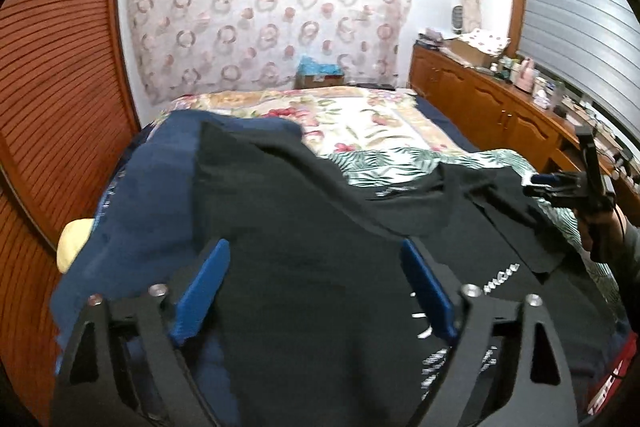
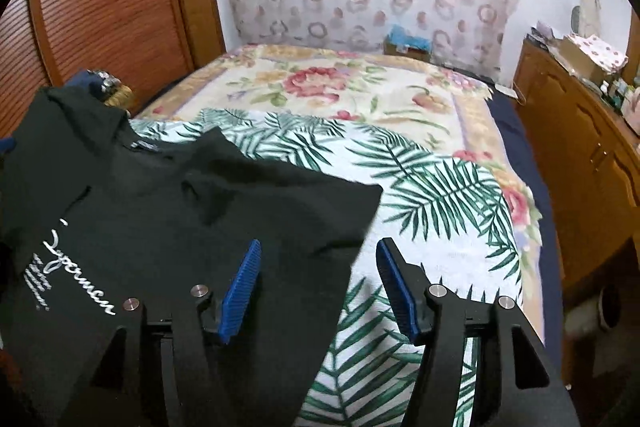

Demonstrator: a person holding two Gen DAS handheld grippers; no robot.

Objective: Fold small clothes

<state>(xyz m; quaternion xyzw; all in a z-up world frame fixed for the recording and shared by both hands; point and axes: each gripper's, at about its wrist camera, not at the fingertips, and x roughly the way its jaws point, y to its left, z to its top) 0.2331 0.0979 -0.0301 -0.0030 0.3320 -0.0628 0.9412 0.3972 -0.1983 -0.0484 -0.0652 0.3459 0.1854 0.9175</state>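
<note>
A black T-shirt (image 1: 304,243) with white script lettering lies spread on the bed, partly over a navy garment (image 1: 152,195). My left gripper (image 1: 316,267) is open, its blue pads wide apart just above the shirt's left side. My right gripper (image 2: 318,267) is open and empty over the shirt's right sleeve edge (image 2: 344,211); the shirt (image 2: 160,219) fills the left of that view. The right gripper also shows in the left wrist view (image 1: 538,185), held at the shirt's far right.
The bed has a palm-leaf cloth (image 2: 432,195) over a floral blanket (image 2: 340,87). A louvred wooden wardrobe (image 1: 52,99) stands left. A wooden dresser (image 1: 492,107) with clutter runs along the right. A yellow object (image 1: 74,243) lies at the bed's left edge.
</note>
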